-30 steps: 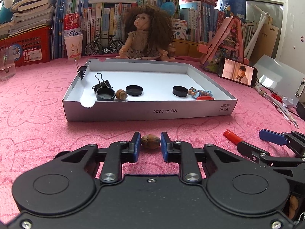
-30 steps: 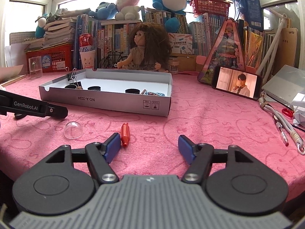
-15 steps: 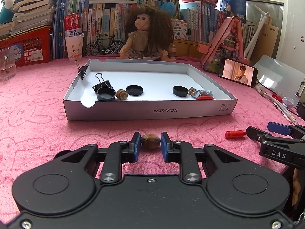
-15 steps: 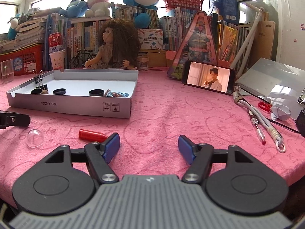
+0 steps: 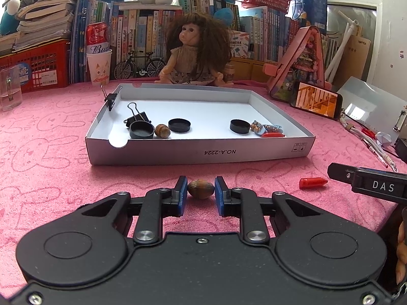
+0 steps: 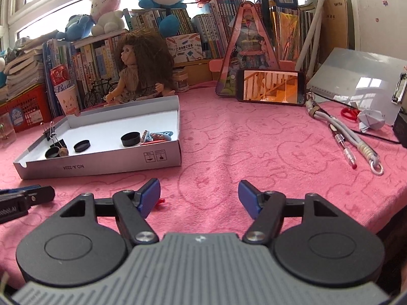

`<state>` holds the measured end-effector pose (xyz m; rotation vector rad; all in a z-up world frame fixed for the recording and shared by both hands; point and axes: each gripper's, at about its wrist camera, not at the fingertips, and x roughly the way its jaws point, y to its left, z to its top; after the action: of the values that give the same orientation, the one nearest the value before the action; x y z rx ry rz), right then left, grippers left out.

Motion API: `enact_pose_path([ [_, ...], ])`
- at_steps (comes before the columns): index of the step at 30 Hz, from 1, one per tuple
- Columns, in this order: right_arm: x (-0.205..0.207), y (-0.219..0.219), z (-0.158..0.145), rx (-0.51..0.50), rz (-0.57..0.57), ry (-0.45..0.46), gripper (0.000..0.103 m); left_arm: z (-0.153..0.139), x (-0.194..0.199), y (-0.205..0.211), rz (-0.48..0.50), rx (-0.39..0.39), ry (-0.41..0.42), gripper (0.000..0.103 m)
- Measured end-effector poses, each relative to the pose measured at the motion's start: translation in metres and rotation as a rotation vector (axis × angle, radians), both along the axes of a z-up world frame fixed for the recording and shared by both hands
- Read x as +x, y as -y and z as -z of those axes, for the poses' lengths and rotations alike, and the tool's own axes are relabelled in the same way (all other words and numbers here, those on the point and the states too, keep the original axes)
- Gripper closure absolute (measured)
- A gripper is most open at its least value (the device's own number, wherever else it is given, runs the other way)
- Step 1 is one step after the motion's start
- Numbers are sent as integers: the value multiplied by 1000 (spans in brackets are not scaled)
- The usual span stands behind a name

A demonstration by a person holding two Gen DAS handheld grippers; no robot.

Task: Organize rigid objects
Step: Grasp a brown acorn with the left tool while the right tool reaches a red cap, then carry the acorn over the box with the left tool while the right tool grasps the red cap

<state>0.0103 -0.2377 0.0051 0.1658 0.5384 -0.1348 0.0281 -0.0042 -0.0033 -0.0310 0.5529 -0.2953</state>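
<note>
In the left wrist view, the left gripper (image 5: 201, 190) has its blue pads closed against the two ends of a brown nut (image 5: 200, 189), just in front of the white tray (image 5: 198, 152), whose near wall reads "NO.A-2224" upside down; since the nut is smooth and rounded, it could squirt out as it is lifted over that wall, and "DAS" is printed on the right tool at the edge. In the right wrist view, the right gripper (image 6: 199, 195) stands wide apart and empty, right of the tray, with a red piece (image 6: 160, 201) peeking out beside its left pad, so closing here would probably miss it.
</note>
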Motion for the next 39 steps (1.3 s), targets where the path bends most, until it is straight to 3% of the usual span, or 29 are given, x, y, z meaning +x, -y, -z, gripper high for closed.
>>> enact_pose_path([
  [11, 4, -31, 9, 26, 65, -2, 24, -1, -3, -9, -30, -19, 27, 81],
  [15, 8, -50, 11, -37, 111, 6, 24, 0, -3, -12, -39, -27, 24, 81],
  [21, 12, -68, 13, -95, 82, 19, 24, -1, -3, -15, -44, -33, 31, 81],
  [25, 15, -61, 16, -75, 99, 8, 25, -1, -3, -15, -49, -35, 31, 81],
  [30, 16, -58, 16, -75, 87, 10, 55, 0, -2, -15, -54, -39, 30, 81],
  [39, 15, -48, 11, -29, 66, 35, 55, -5, 1, -16, -65, -50, 38, 81],
])
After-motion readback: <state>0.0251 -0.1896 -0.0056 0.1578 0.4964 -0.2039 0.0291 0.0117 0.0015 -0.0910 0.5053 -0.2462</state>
